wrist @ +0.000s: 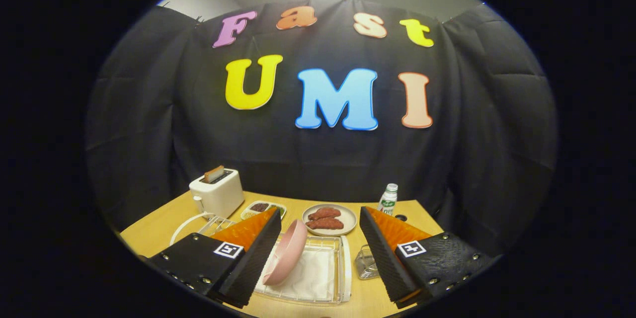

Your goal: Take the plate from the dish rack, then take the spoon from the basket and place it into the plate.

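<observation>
A: How much room is there, going from the left?

B: The wooden bench shows a bare strip at its left edge. A white toaster with a slice sticking up stands at the back left, close to the cloth wall. Its white cord loops forward toward the dish rack.

A: And what sits in what?

B: Just right of the toaster lies a small tray with dark and pale bits in its sections. The dish rack, white wire over a white tray, holds the pink plate, which stands tilted on its edge at the rack's left side. Beyond the rack a pale plate carries reddish pieces of food. Right of the rack is a small wire basket; I cannot make out the spoon in it. A small white bottle with a green label stands further back, near the wall.

A: The gripper?

B: The gripper is spread wide and holds nothing. The pink plate lies between its fingers, just beside the left one; whether they touch I cannot tell. The basket sits against the inner side of the right finger.
</observation>
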{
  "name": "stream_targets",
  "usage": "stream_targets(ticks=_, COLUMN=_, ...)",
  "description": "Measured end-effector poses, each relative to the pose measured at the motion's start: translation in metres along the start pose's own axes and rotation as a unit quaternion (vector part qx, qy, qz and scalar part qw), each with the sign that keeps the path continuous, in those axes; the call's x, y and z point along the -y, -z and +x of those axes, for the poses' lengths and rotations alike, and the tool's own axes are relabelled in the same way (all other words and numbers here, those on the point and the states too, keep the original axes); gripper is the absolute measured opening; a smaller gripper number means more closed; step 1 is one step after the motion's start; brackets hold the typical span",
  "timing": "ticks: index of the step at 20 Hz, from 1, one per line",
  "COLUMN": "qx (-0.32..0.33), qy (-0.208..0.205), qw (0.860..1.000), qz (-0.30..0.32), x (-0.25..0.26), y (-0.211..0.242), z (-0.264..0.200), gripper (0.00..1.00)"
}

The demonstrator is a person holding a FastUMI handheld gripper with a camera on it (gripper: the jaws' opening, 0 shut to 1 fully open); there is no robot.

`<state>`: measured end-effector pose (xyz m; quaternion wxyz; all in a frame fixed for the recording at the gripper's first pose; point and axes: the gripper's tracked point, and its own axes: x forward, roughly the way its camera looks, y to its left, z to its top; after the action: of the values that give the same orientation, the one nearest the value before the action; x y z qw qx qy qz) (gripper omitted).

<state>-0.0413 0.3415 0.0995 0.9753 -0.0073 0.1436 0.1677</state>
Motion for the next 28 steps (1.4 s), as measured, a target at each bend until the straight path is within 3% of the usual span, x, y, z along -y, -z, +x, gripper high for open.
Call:
stream_targets(ticks=4, qx=-0.09, qy=-0.016, qw=0.995, qz=0.027, x=-0.007, y=0.029, z=0.038, gripper=0.97)
stream_targets(ticks=7, qx=-0.178, qy=-0.026, qw=0.983, qz=0.04, x=-0.009, y=0.056, z=0.057, gripper=0.97)
stream_targets(ticks=13, qx=-0.306, qy=-0.055, qw=0.947, qz=0.078, x=-0.018, y=0.088, z=0.081, gripper=0.98)
stream_targets(ticks=19, qx=-0.418, qy=-0.086, qw=0.899, qz=0.101, x=-0.035, y=0.117, z=0.093, gripper=0.96)
stream_targets(ticks=25, qx=-0.48, qy=-0.102, qw=0.866, qz=0.096, x=-0.046, y=0.141, z=0.092, gripper=0.96)
stream_targets(ticks=26, qx=-0.485, qy=-0.107, qw=0.862, qz=0.104, x=-0.049, y=0.142, z=0.092, gripper=0.94)
stream_targets(ticks=28, qx=-0.495, qy=-0.109, qw=0.855, qz=0.111, x=-0.053, y=0.146, z=0.095, gripper=0.8)
